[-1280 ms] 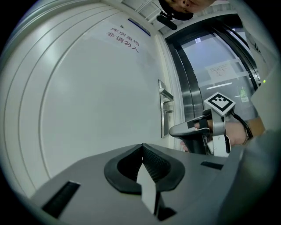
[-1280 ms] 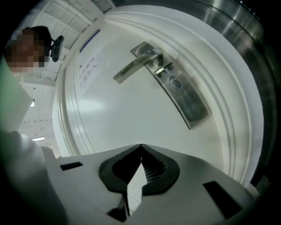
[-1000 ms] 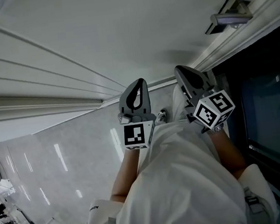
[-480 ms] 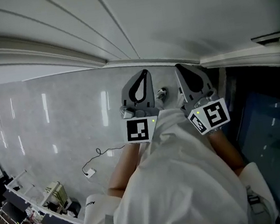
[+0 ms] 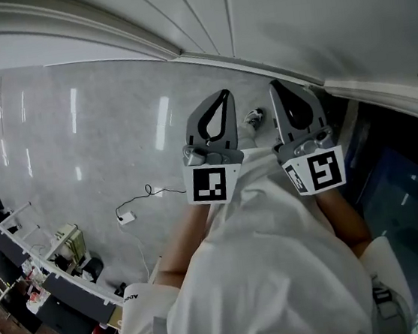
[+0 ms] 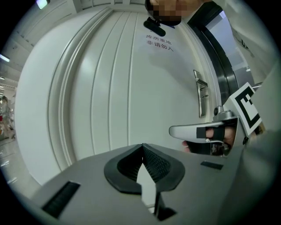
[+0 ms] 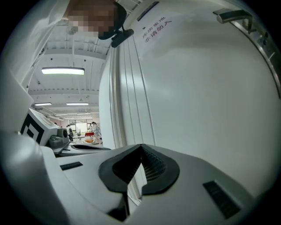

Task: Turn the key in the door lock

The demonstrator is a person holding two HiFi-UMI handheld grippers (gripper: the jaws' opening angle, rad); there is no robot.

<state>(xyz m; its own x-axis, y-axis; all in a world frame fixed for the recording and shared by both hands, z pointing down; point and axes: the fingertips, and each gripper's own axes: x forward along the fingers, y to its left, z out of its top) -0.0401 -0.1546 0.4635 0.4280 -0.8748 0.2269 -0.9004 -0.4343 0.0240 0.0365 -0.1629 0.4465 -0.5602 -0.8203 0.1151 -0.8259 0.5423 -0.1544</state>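
A white cable point(image 5: 141, 199) is lying on the grey floor point(image 5: 70, 142) at the left. The left tool point(image 5: 221, 99) is pointing at the white door point(image 5: 311, 14), its jaws pressing together with nothing between them. Just beside it, the right tool point(image 5: 278, 90) is pointing the same way, its jaws likewise closed and empty. The door lock point(image 6: 200, 94), a metal handle plate, is sitting further right on the door, apart from both tools; a key is too small to make out there. Dark glass point(image 5: 414, 175) is flanking the door at the far right.
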